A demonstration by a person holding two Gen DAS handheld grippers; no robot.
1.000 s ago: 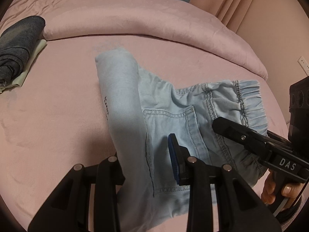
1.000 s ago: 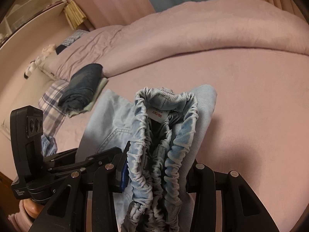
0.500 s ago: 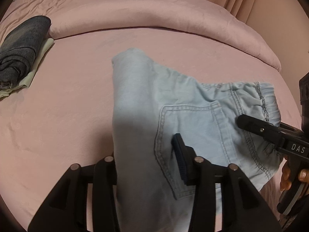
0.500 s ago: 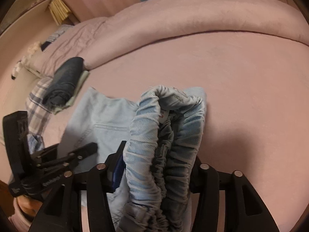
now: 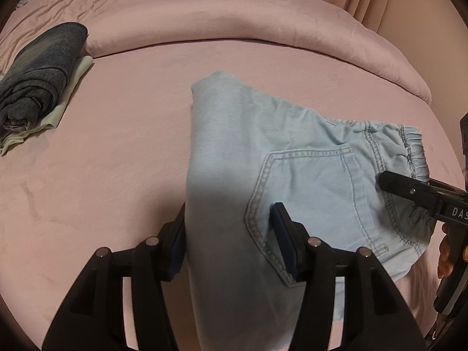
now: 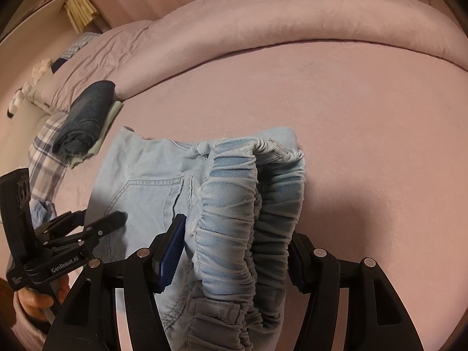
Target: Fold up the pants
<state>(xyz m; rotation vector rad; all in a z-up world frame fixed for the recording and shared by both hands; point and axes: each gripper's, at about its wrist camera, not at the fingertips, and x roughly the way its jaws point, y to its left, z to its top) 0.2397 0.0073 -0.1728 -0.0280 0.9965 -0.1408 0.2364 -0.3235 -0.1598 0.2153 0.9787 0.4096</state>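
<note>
Only from the right wrist, pants (image 6: 234, 204) waistband interior shows.

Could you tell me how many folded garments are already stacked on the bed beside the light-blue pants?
2: a dark denim piece lying on a pale green one, stacked at the bed's far left near the comforter. Others could be hidden underneath.

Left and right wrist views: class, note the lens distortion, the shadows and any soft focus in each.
Left wrist view: fisheye bends the rolled duvet into an arc, dark corners; a shadow falls across the pants near the left gripper. Right wrist view: same bowing; the waistband shades the bed sheet beside it; the near fingers look slightly soft.
</note>
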